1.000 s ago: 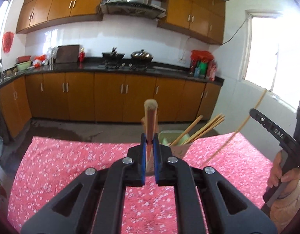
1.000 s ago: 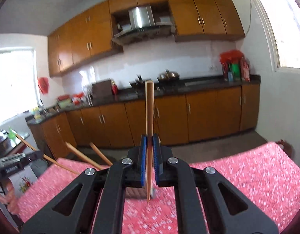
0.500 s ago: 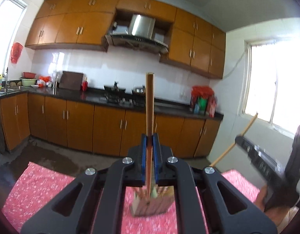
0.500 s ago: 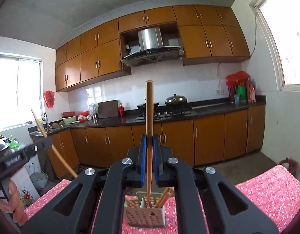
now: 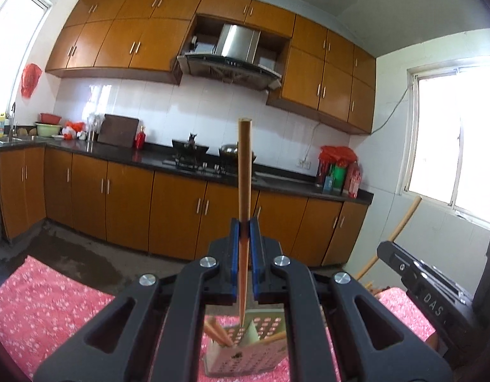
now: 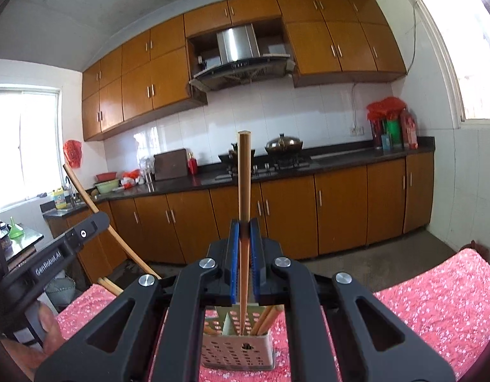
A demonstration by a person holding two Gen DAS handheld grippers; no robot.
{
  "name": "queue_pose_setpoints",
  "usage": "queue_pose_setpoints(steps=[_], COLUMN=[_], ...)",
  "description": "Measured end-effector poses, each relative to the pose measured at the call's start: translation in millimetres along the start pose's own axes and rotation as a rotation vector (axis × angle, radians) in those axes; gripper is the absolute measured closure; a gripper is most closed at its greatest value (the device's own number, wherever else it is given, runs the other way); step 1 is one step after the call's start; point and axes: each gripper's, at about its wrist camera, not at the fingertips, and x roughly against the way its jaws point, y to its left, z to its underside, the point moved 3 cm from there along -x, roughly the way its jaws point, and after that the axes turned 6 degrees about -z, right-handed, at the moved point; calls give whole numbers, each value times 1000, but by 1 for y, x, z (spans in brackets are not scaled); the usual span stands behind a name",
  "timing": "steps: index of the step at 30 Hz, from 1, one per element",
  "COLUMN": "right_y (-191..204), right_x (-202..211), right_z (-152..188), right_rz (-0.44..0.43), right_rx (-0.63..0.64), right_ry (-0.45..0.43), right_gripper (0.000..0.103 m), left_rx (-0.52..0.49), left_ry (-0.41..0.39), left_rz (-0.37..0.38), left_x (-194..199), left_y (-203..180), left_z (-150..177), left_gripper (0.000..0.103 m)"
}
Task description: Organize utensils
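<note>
**Two chopsticks poised over the holder, neither yet dropped**

You had each gripper pinched tight on one chopstick, held nearly upright. In the left wrist view, the left gripper (image 5: 244, 273) clamped its chopstick (image 5: 245, 172) between the blue pads, the tip hanging just above the perforated utensil holder (image 5: 245, 355) at six o'clock. In the right wrist view, the right gripper (image 6: 244, 270) gripped its own chopstick (image 6: 244, 191) the same way, with its tip at or just inside the holder's (image 6: 238, 351) rim; I could not tell which.

The holder stood on the pink floral tablecloth (image 6: 436, 299) and already contained several chopsticks leaning toward three o'clock in the right view, with more at nine o'clock in the left view. By my judgement you were well into the job: some sticks were stowed, and these two were left to lower and release. Whether more utensils lay elsewhere on the table, the views did not show.
</note>
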Motion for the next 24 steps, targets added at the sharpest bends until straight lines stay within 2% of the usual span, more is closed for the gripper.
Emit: queue_pose_setpoints(steps=[5, 7, 9, 11, 12, 13, 15, 16, 17, 18, 19, 20, 21, 22, 24], right_y=[-3, -3, -4, -6, -6, -8, -9, -10, -10, -11, -10, -10, -9, -6, -2], right_x=[-6, -6, -4, 0, 2, 7, 14, 19, 25, 31, 40, 45, 50, 58, 67], right_z=[10, 11, 10, 7, 6, 3, 0, -1, -1, -1, 1, 2, 5, 10, 20], right_rz=[-19, -21, -22, -13, -10, -2, 7, 11, 19, 27, 33, 41, 54, 68, 88], right_rx=[-21, -29, -31, -33, -34, -31, -24, -22, -19, -15, -7, 1, 14, 33, 57], right_ry=[41, 50, 54, 49, 43, 31, 22, 18, 12, 8, 3, 2, 1, 0, 3], right_gripper=[95, 95, 93, 82, 73, 70, 66, 58, 53, 43, 32, 26, 12, 4, 2], left_rx=[14, 20, 26, 39, 46, 49, 56, 60, 62, 61, 55, 48, 38, 28, 2], left_ry=[47, 57, 60, 54, 48, 45, 34, 30, 28, 26, 26, 26, 29, 34, 46], left_rz=[13, 14, 11, 8, 7, 4, -7, -13, -19, -28, -40, -45, -51, -57, -76], left_x=[-7, -10, -8, -2, 2, 6, 18, 26, 32, 40, 50, 58, 67, 73, 90], left_y=[8, 10, 13, 19, 22, 24, 32, 36, 40, 44, 48, 51, 54, 55, 59], left_z=[19, 21, 22, 20, 18, 16, 10, 8, 7, 7, 7, 9, 12, 15, 25], left_gripper=[95, 92, 76, 67, 63, 60, 48, 44, 35, 24, 20, 14, 8, 5, 4])
